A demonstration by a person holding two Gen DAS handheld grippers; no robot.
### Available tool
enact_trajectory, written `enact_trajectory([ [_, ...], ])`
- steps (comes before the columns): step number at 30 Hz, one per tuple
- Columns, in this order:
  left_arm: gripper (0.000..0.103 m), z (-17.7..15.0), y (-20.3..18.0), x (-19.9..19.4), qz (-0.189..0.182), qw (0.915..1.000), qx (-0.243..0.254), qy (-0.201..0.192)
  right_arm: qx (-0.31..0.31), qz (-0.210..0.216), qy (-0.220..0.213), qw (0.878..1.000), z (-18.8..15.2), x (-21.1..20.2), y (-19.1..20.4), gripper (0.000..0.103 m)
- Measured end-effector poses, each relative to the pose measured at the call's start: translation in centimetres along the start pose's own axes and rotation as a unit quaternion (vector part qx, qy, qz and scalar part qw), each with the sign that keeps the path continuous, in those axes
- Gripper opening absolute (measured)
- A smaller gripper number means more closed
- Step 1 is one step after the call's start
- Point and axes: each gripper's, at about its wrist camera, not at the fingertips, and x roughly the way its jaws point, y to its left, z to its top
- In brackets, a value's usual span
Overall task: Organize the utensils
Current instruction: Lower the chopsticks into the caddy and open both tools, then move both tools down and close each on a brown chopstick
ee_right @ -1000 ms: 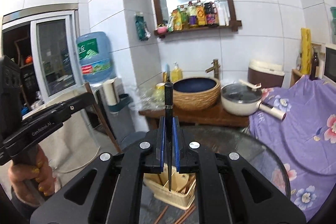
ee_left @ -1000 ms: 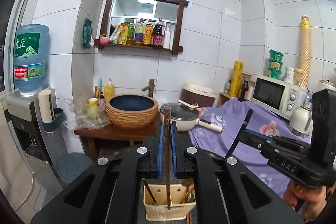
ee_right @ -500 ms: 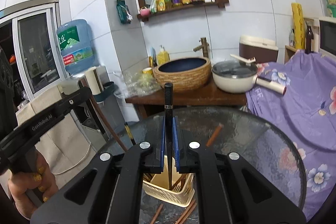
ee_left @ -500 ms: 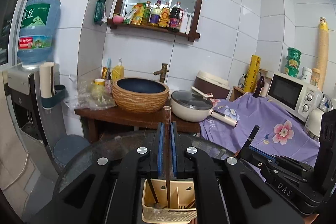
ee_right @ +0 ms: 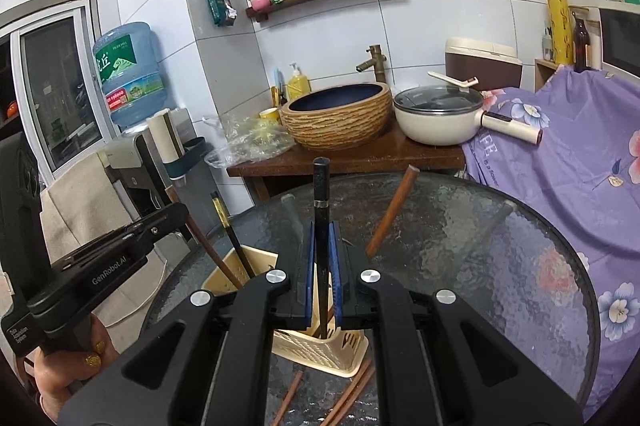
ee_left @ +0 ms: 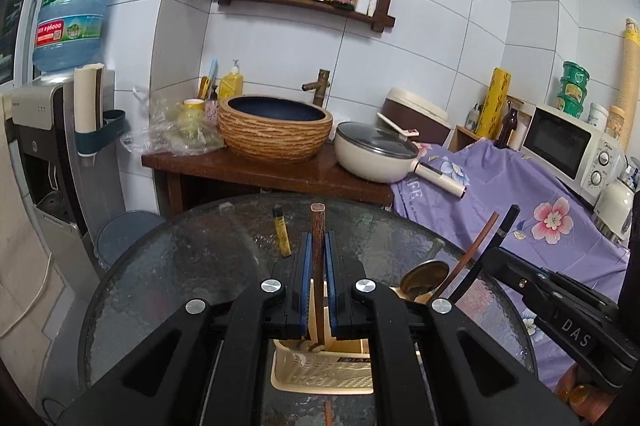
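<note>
Left hand-held gripper clamped on a brown chopstick, right hand-held gripper on a black chopstick, tips over the cream basket on the bench. Next, judged: lower, then release.

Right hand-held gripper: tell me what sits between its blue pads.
A black chopstick stands upright there, its lower end inside the cream utensil basket, per the right wrist view.
</note>
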Motion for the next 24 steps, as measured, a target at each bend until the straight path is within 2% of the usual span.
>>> enact_trajectory([
  [7,0.007,-1.0,0.1,0.6,0.003,0.9999,0.007,0.011,0.001,-0.008,-0.005,1.0,-0.6,0.2,-0.5,0.008],
  [8,0.009,-1.1,0.1,0.6,0.003,0.9999,0.007,0.013,0.003,-0.009,-0.005,1.0,-0.6,0.2,-0.5,0.008],
  [9,0.014,-1.2,0.2,0.5,0.002,0.9999,0.006,0.013,0.005,-0.009,-0.005,1.0,-0.6,0.1,-0.6,0.008],
  [10,0.029,-1.2,0.3,0.5,0.003,0.9999,0.006,0.011,0.007,-0.008,-0.004,1.0,-0.7,0.1,-0.7,0.008],
  [11,0.049,-1.3,0.3,0.4,0.003,0.9999,0.005,0.01,0.009,-0.008,-0.005,1.0,-0.7,0.0,-0.8,0.009],
  [12,0.055,-1.4,0.5,0.1,0.001,1.0,0.002,0.006,0.009,-0.009,-0.004,1.0,-0.9,-0.2,-1.0,0.011],
  [13,0.059,-1.5,0.6,-0.2,0.0,1.0,-0.002,0.002,0.009,-0.007,-0.002,1.0,-1.1,-0.3,-1.0,0.018],
  [14,0.061,-1.7,0.7,-0.6,-0.006,1.0,-0.003,0.0,0.009,-0.004,-0.001,1.0,-1.3,-0.5,-1.1,0.034],
  [15,0.064,-2.0,0.8,-0.9,-0.01,0.9999,-0.002,0.001,0.011,-0.003,-0.002,1.0,-1.6,-0.7,-1.2,0.043],
  [16,0.071,-2.2,0.8,-1.1,-0.011,0.9999,-0.001,0.0,0.014,-0.003,-0.005,1.0,-2.0,-1.1,-1.3,0.055],
  [17,0.076,-2.5,0.8,-1.5,-0.011,0.9999,0.001,-0.003,0.018,-0.003,-0.01,1.0,-2.4,-1.5,-1.4,0.056],
  [20,0.083,-4.6,0.9,-3.0,-0.007,0.9999,0.009,-0.013,0.023,-0.007,-0.01,1.0,-4.5,-2.4,-1.7,0.056],
  [24,0.088,-7.5,1.1,-4.2,-0.006,0.9998,0.019,0.0,0.004,-0.017,0.021,1.0,-8.3,-2.5,-1.8,0.06],
])
